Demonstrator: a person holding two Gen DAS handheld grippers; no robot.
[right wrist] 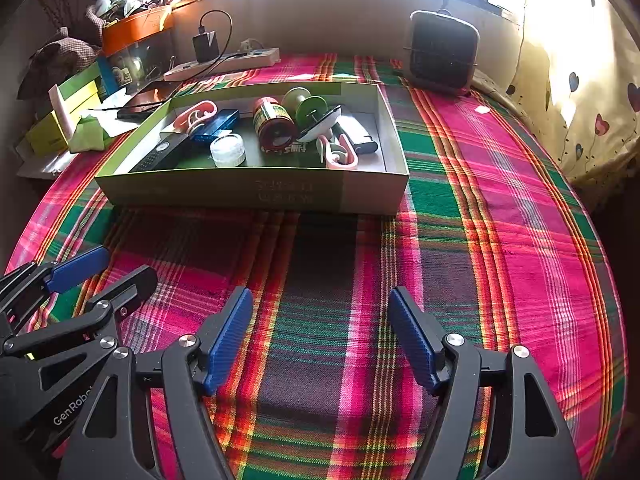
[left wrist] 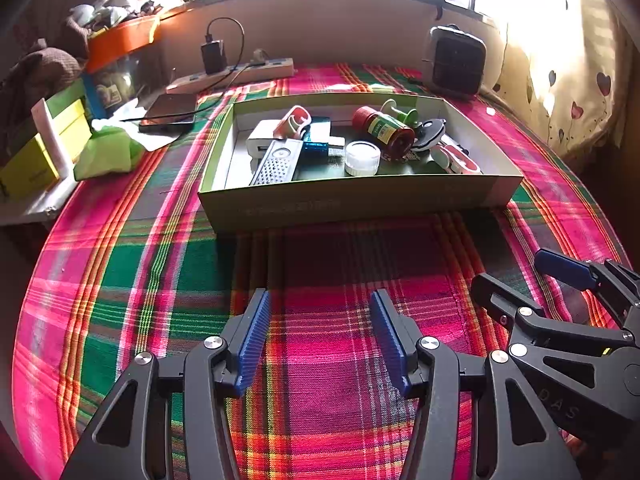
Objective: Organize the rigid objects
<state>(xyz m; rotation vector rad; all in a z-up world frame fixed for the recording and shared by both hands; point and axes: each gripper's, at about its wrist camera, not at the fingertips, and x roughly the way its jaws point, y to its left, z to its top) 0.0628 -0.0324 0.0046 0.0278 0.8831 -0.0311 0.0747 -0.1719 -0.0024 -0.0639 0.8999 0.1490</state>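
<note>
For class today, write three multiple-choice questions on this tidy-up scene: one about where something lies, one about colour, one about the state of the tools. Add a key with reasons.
1. Where does the red-capped spice jar lie?
A. inside the shallow cardboard box
B. on the plaid cloth
C. on the white power strip

2. What colour are the ribbed pads on the tool fingers?
A. red
B. blue
C. yellow

3. How do the left tool and right tool stand?
A. both shut on objects
B. one open, one shut
C. both open and holding nothing

Key: 1 A, the jar lies on its side among the other items within the box walls. 2 B, both wrist views show blue pads. 3 C, only plaid cloth shows in the wide gap between each pair of fingers.
</note>
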